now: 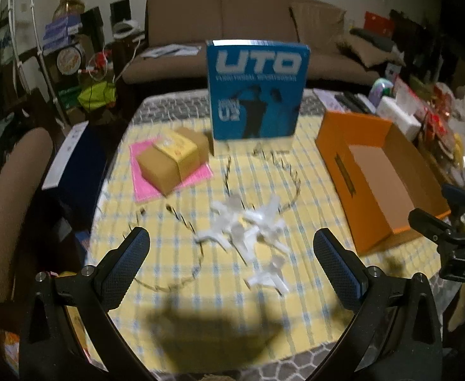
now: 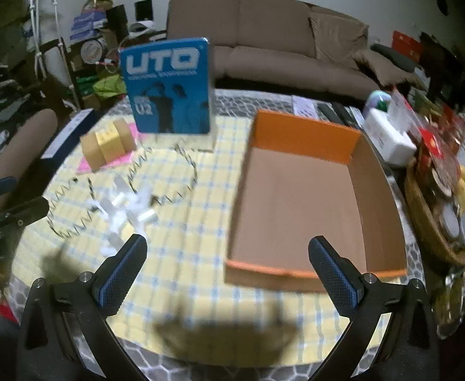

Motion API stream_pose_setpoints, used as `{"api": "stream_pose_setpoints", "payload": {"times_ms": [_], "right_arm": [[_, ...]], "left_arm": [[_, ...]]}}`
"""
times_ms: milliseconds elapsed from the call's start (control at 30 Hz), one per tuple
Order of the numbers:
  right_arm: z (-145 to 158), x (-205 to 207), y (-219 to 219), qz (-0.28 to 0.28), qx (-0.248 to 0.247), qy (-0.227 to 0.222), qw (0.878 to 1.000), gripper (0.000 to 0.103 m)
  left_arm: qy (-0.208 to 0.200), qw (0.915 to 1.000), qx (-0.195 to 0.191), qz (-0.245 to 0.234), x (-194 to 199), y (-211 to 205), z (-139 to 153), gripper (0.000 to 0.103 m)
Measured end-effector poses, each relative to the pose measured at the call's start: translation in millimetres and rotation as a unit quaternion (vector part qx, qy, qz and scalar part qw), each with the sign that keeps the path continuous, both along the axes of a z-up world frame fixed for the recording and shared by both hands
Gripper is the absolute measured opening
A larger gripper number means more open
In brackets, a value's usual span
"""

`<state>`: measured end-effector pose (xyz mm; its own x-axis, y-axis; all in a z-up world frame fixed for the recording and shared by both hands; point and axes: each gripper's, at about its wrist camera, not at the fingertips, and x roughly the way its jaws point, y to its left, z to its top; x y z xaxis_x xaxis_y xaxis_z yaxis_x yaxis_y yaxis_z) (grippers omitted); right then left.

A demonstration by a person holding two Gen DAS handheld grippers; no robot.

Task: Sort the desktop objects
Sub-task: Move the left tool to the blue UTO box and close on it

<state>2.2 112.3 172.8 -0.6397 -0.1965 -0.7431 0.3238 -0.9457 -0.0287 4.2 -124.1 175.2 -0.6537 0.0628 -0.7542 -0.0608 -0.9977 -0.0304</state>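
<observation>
Left wrist view looks down over the left claw (image 1: 231, 244), whose two fingers stand wide apart with nothing between them, above a worktop (image 1: 302, 327) covered in a yellow checked cloth. Just ahead of the fingers lies a heap of white plastic pieces (image 1: 248, 231) tangled with a coiled string of wire (image 1: 181, 219). Farther back, a small cardboard box (image 1: 173, 162) sits on a pink sheet (image 1: 143, 190), and a blue UTO box (image 1: 256, 90) stands upright. An open orange box (image 1: 378, 174) lies to the right, empty, with part of the other claw near its corner. Right wrist view shows the right claw (image 2: 227, 252), its fingers likewise spread and holding nothing, hovering before the orange box (image 2: 305, 197); the white pieces (image 2: 127, 206) lie to the left of it on the cloth.
</observation>
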Motion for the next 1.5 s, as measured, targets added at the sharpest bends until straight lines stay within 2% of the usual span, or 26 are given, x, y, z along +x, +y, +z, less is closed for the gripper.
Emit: {"api": "stream_pose_setpoints", "payload": {"times_ms": [233, 433, 600, 800, 933, 1100, 1167, 1200, 1233, 1300, 1367, 1500], "right_arm": [[28.9, -45.0, -20.4, 0.013, -0.025, 0.011, 1.0, 0.103], [44.9, -98.8, -32.0, 0.016, -0.036, 0.027, 0.999, 0.103], [51.2, -143.4, -46.9, 0.051, -0.062, 0.026, 0.996, 0.101], [46.8, -191.0, -66.2, 0.09, -0.048, 0.046, 0.994, 0.099], [34.7, -215.1, -71.7, 0.109, -0.045, 0.048, 0.992, 0.097], [20.7, -233.2, -80.6, 0.148, -0.068, 0.035, 0.986, 0.087], [16.1, -235.0, -84.5, 0.159, -0.069, 0.032, 0.984, 0.082], [13.0, -235.3, -87.0, 0.163, -0.068, 0.031, 0.984, 0.077], [11.0, -237.3, -89.2, 0.166, -0.069, 0.029, 0.983, 0.074], [7.7, -239.8, -91.5, 0.169, -0.073, 0.021, 0.983, 0.057], [8.2, -241.7, -91.6, 0.165, -0.073, 0.019, 0.983, 0.047], [13.5, -247.7, -90.8, 0.155, -0.071, 0.012, 0.985, 0.045]], "left_arm": [[0.037, 0.9993, 0.003, -0.01, -41.6, -18.3, 20.6, 0.103], [0.038, 0.9991, 0.0, -0.019, -103.0, -23.7, 19.0, 0.103], [0.04, 0.9982, 0.027, -0.036, -151.3, -28.2, 11.2, 0.103], [0.065, 0.9954, -0.033, -0.063, -203.5, -19.9, 3.5, 0.103], [0.071, 0.9933, -0.041, -0.081, -229.1, -17.9, -4.5, 0.103], [0.074, 0.9903, -0.024, -0.115, -245.9, -11.3, -12.7, 0.103], [0.072, 0.9893, -0.029, -0.124, -251.7, -5.6, -16.1, 0.103], [0.07, 0.9888, -0.032, -0.128, -254.3, -1.9, -18.8, 0.103], [0.067, 0.9882, -0.032, -0.134, -256.3, 1.6, -21.6, 0.097], [0.06, 0.9879, -0.029, -0.14, -260.0, 6.6, -24.6, 0.086], [0.061, 0.9883, -0.033, -0.135, -260.7, 10.3, -25.2, 0.086], [0.066, 0.9885, -0.033, -0.132, -258.4, 15.3, -19.7, 0.084]]}}
